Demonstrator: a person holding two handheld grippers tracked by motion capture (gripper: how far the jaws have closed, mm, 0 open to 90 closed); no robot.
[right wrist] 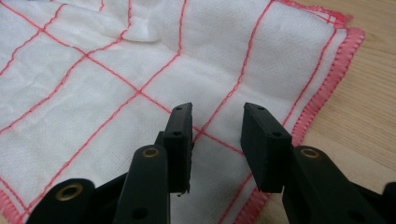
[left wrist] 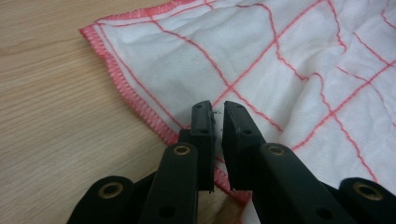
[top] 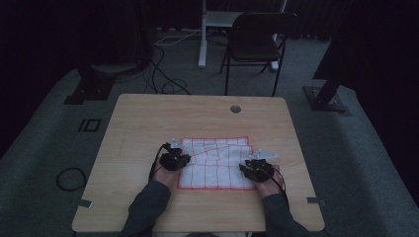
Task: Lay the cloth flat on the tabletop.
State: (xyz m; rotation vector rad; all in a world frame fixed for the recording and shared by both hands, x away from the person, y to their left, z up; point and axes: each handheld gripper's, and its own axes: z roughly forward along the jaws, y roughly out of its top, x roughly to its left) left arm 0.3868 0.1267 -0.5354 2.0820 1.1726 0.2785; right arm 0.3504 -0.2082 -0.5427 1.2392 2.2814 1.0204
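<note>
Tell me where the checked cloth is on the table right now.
In the high view the white, red-checked cloth lies flat on the table's near half, between the left gripper and the right gripper.

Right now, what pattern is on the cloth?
The cloth is white with a red grid and red stitched hem; clearest in the right gripper view.

I see the cloth (top: 213,163) lying on the desk (top: 148,118), nearer its front edge; my left gripper (top: 174,159) sits at its left side, my right gripper (top: 257,168) at its right.
</note>
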